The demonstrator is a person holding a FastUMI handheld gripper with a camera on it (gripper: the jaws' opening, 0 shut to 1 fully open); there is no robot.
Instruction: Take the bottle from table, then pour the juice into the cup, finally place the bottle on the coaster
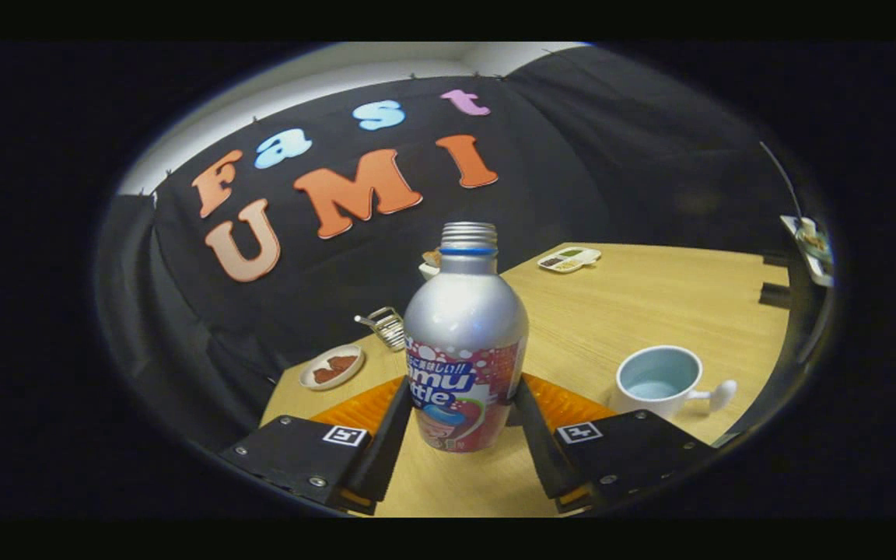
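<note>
A silver bottle [465, 342] with a colourful label and an uncapped threaded neck stands upright between my fingers. My gripper [463, 389] is shut on its lower body, with one finger [390, 428] pressing on each side. An orange ribbed coaster [366, 404] lies on the wooden table [650, 303] just behind the bottle and shows on both sides of it. A white cup [662, 381] with a pale blue inside and a handle stands to the right, just beyond the right finger. I cannot tell whether the bottle's base rests on the table or hangs just above it.
Beyond the left finger lies a small plate [331, 367] with brown food, with a metal wire holder [386, 327] past it. A bowl [430, 264] sits behind the bottle's neck, and a white divided tray [568, 259] lies at the table's far edge. Black cloth walls the booth.
</note>
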